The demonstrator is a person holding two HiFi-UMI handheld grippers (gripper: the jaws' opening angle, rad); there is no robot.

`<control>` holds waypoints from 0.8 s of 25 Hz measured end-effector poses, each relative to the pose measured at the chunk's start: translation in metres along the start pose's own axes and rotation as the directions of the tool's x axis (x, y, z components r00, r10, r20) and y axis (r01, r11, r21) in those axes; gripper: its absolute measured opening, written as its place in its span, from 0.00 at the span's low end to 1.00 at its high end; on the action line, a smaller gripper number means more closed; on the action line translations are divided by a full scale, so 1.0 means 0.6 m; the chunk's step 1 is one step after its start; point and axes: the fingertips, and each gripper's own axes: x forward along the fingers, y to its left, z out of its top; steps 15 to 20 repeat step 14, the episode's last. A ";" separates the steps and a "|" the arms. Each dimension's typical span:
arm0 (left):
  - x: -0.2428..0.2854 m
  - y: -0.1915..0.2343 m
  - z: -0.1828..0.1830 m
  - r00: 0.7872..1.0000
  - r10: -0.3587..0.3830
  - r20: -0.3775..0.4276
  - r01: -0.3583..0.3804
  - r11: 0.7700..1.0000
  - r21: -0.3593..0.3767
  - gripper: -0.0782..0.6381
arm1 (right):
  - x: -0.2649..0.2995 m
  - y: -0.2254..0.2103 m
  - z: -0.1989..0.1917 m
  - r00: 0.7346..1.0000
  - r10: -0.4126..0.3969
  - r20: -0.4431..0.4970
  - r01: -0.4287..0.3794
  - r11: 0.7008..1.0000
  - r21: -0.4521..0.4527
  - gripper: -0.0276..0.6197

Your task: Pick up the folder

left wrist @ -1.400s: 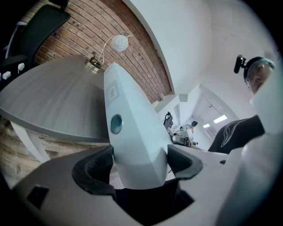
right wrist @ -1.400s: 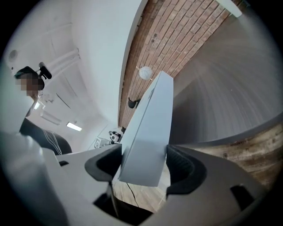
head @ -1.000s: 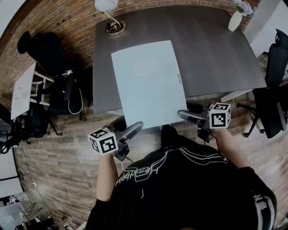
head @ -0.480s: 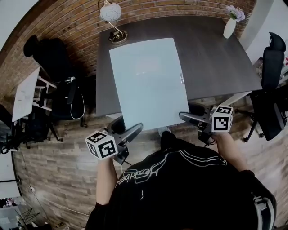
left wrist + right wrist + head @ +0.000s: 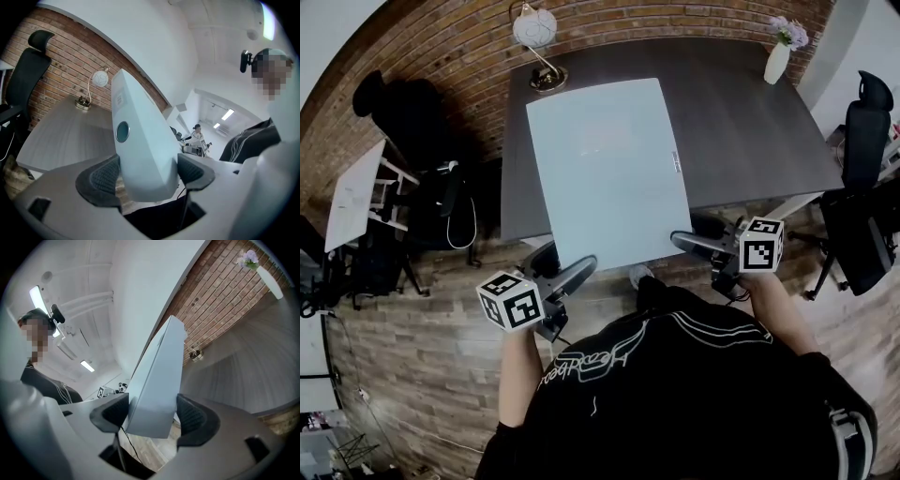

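A large pale blue folder [image 5: 605,169] hangs above the dark table [image 5: 750,122], its near edge toward the person. My left gripper [image 5: 577,272] is shut on its near left corner, and my right gripper [image 5: 680,241] is shut on its near right corner. In the left gripper view the folder [image 5: 140,140] fills the gap of the left gripper [image 5: 147,173], with both ribbed pads pressed against it. The right gripper view shows the same: the folder [image 5: 157,380] is pinched in the right gripper [image 5: 152,416]. The folder's underside is hidden.
A globe lamp [image 5: 534,28] with a brass base stands at the table's far left corner. A white vase with flowers [image 5: 778,56] stands at the far right. Black office chairs [image 5: 862,187] flank the table, one also at left [image 5: 412,141]. Brick wall runs behind.
Over the last second the folder has come a little nearer the head camera and looks larger. Both grippers keep their hold at the near corners. Little differs in the last half second.
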 end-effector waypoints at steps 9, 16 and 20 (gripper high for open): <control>-0.005 0.009 -0.003 1.000 0.006 0.002 -0.006 1.000 0.005 0.63 | 0.010 0.000 -0.006 1.000 -0.002 -0.011 0.002 1.000 -0.008 0.47; 0.000 0.011 0.001 1.000 0.006 0.006 -0.006 1.000 0.006 0.63 | 0.009 -0.007 -0.006 1.000 -0.012 -0.020 0.012 1.000 -0.002 0.47; 0.000 0.011 0.001 1.000 0.006 0.006 -0.006 1.000 0.006 0.63 | 0.009 -0.007 -0.006 1.000 -0.012 -0.020 0.012 1.000 -0.002 0.47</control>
